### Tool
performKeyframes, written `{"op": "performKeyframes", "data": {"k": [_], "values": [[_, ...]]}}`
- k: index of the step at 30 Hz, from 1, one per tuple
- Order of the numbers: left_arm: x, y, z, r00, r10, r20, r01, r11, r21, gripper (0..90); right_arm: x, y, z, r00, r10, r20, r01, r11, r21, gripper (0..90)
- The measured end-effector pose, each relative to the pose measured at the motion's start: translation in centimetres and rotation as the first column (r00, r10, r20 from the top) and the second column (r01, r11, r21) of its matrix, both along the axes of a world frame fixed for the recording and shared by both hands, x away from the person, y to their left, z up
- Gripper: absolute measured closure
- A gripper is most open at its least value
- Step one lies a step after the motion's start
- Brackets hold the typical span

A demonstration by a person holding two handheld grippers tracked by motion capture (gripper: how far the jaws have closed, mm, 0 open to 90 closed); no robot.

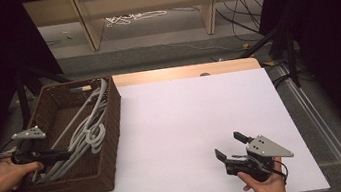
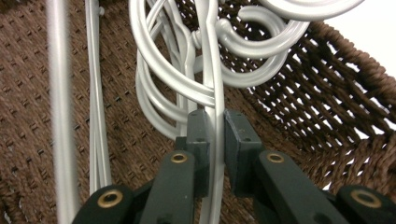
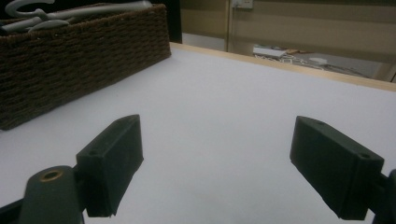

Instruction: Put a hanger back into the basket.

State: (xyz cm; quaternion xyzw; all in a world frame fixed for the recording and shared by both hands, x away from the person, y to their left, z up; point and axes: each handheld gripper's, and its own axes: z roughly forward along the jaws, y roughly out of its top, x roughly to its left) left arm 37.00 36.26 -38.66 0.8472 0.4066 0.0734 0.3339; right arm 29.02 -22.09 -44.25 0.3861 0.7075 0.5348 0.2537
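Overhead and gripper views of a dark brown woven wicker basket (image 1: 112, 129) standing at the left edge of a white tabletop (image 1: 197, 122). Inside the basket lies a tangled bundle of pale grey plastic clothes hangers (image 1: 85, 130), their curved hooks overlapping one another.

The left gripper (image 1: 58, 154) reaches into the basket from its near left side. In the left gripper view its two black jaws stand close together, clamped on a single thin grey hanger bar (image 2: 215, 116) that runs upright between the pads; looped hooks of neighbouring hangers (image 2: 261, 46) lie just behind and around that bar.

The right gripper (image 1: 234, 150) rests low over the bare tabletop near the front right, well apart from the basket. Its jaws are spread wide with nothing between them, as the right gripper view confirms.

Hazards, as judged from this arrangement: the hooks appear interlocked, so lifting the clamped bar is likely to drag several hangers up together, or to snag one on the woven wall. The smooth, narrow bar may also slide or twist between the flat pads, since the hold lies off the hanger's centre. A snag could tip or shift the light basket, which nothing steadies; the free right gripper is too far away to brace it.
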Motion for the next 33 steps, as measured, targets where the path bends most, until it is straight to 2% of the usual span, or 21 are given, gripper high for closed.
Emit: {"op": "performKeyframes", "data": {"k": [1, 3, 5, 7, 8, 10, 12, 14, 16, 18, 20, 22, 24, 25, 27, 28, 30, 33], "values": [[0.0, 0.2, -0.1, 0.9999, 0.009, 0.014, -0.009, 0.9999, 0.007, 81.4, 0.0, 0.0, 0.1, 1.0, -0.003, -0.004, 0.003, 1.0, -0.008, 18.0], [0.0, 0.4, -0.2, 0.9999, 0.016, 0.006, -0.016, 0.9999, -0.003, 81.4, -0.1, 0.0, 0.1, 1.0, -0.003, -0.005, 0.003, 1.0, -0.006, 18.0], [0.1, 0.5, -0.3, 1.0, 0.002, -0.006, -0.002, 1.0, 0.008, 81.4, 0.0, 0.0, 0.0, 1.0, -0.002, 0.002, 0.002, 1.0, -0.01, 18.0], [0.1, 0.3, -0.6, 1.0, 0.01, -0.001, -0.01, 0.9999, -0.003, 81.4, 0.0, -0.1, 0.0, 1.0, -0.003, 0.002, 0.003, 1.0, -0.011, 18.0], [0.1, 0.3, -0.6, 0.9999, 0.001, -0.014, -0.001, 0.9999, 0.011, 81.4, 0.0, -0.1, 0.0, 1.0, -0.004, 0.002, 0.004, 1.0, -0.012, 18.0], [0.1, 0.2, -0.7, 0.9999, 0.005, -0.012, -0.005, 1.0, 0.004, 81.3, 0.0, 0.0, 0.0, 1.0, -0.004, 0.002, 0.004, 1.0, -0.013, 18.0], [0.2, 0.3, -0.7, 0.9998, -0.012, -0.019, 0.012, 0.9997, 0.021, 81.3, -0.1, 0.0, 0.1, 1.0, -0.004, -0.005, 0.004, 1.0, -0.007, 18.0], [0.2, 0.2, -0.8, 0.9997, -0.004, -0.026, 0.004, 0.9999, 0.014, 81.3, 0.0, -0.1, 0.1, 1.0, -0.004, -0.005, 0.004, 1.0, -0.008, 18.0], [0.2, 0.0, -1.2, 1.0, 0.007, 0.002, -0.007, 1.0, -0.005, 81.2, 0.0, 0.0, 0.0, 1.0, 0.003, -0.003, -0.003, 1.0, -0.002, 18.0], [0.2, -0.1, -1.3, 0.9999, 0.013, -0.01, -0.013, 0.9999, -0.002, 81.1, 0.0, -0.1, 0.0, 1.0, -0.003, 0.003, 0.003, 1.0, -0.013, 18.0], [0.2, -0.1, -1.2, 0.9996, -0.006, -0.027, 0.006, 0.9998, 0.018, 81.1, 0.0, -0.1, 0.0, 1.0, -0.003, 0.002, 0.003, 1.0, -0.012, 18.0], [0.2, -0.2, -1.2, 0.9997, 0.002, -0.024, -0.001, 0.9997, 0.026, 81.1, 0.0, -0.1, 0.1, 1.0, -0.004, -0.003, 0.004, 1.0, -0.008, 18.0], [0.2, -0.2, -1.3, 0.9995, -0.001, -0.031, 0.002, 0.9999, 0.013, 81.0, 0.0, -0.1, 0.0, 1.0, -0.003, 0.001, 0.003, 1.0, -0.011, 18.0], [0.3, 0.0, -1.2, 0.9986, 0.004, -0.052, -0.003, 0.9998, 0.018, 80.6, 0.0, -0.1, 0.0, 1.0, -0.003, 0.002, 0.003, 1.0, -0.011, 18.0], [0.2, 0.1, -1.1, 0.9985, 0.037, -0.04, -0.037, 0.9992, -0.013, 77.8, 0.0, -0.1, 0.0, 1.0, -0.003, 0.002, 0.003, 1.0, -0.011, 18.0], [0.2, 0.1, -0.9, 0.9988, 0.046, -0.016, -0.047, 0.9984, -0.031, 75.9, -0.1, 0.0, 0.1, 1.0, -0.004, -0.004, 0.004, 1.0, -0.009, 18.0], [0.2, 0.0, -0.1, 0.9964, 0.081, 0.024, -0.079, 0.9946, -0.067, 65.5, 0.0, -0.1, 0.0, 1.0, -0.003, 0.003, 0.003, 1.0, -0.012, 18.0], [-0.1, -0.6, 1.0, 0.9933, 0.095, 0.066, -0.087, 0.9907, -0.104, 59.4, 0.0, -0.1, 0.0, 1.0, -0.004, 0.002, 0.004, 1.0, -0.012, 18.0]]}}
